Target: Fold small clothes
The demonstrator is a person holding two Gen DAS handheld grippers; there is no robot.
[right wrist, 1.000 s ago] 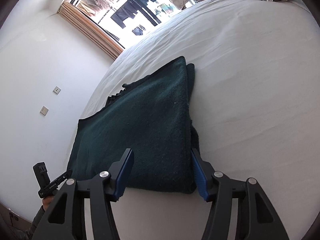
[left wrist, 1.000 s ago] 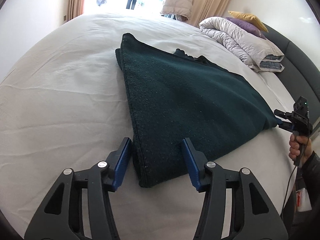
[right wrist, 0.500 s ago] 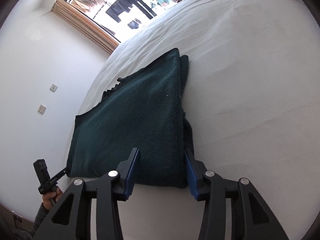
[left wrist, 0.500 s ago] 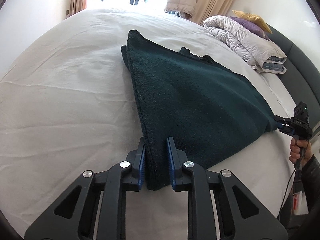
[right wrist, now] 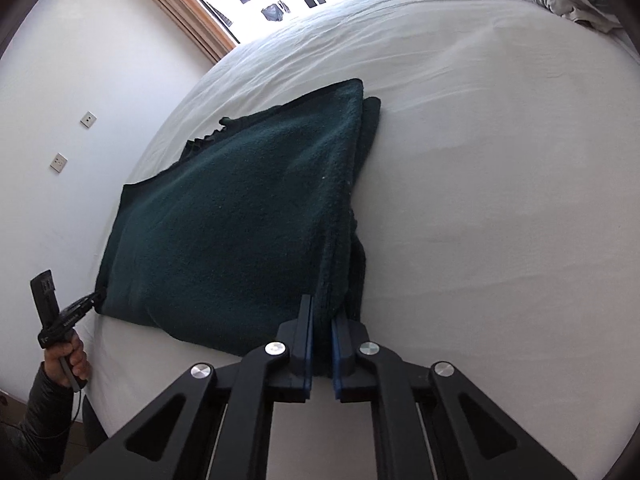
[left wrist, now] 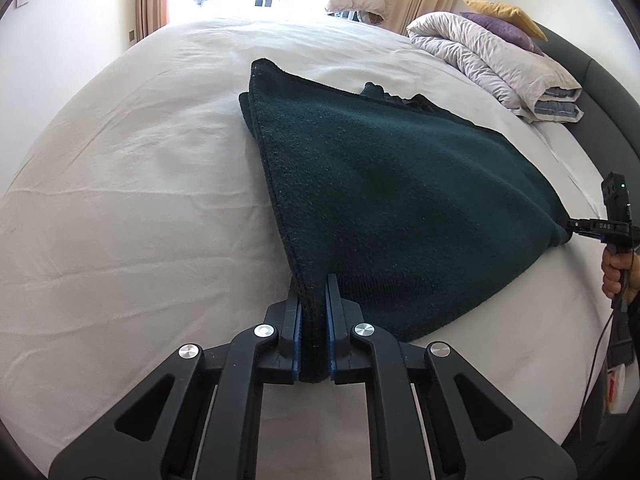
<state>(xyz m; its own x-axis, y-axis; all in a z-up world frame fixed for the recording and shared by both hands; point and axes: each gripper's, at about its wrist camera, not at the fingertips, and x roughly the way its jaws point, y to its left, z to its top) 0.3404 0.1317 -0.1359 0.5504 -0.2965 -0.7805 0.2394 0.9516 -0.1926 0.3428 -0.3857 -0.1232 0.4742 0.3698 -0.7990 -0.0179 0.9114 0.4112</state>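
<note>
The left gripper (left wrist: 313,320) has its blue-padded fingers (left wrist: 297,330) clamped on one near corner of the dark green garment (left wrist: 392,200), the cloth pinched tight between them and pulled up off the bed (left wrist: 120,200). The right gripper (right wrist: 320,344) likewise has its fingers (right wrist: 307,344) closed on the other near corner, the fabric bunched between the pads. The garment lies folded in layers near the middle of the white bed, its near edge stretched between both grippers and its far edge flat on the sheet. A rolled grey duvet (left wrist: 492,52) with purple and yellow pillows (left wrist: 504,16) sits at the headboard edge of the bed.
</note>
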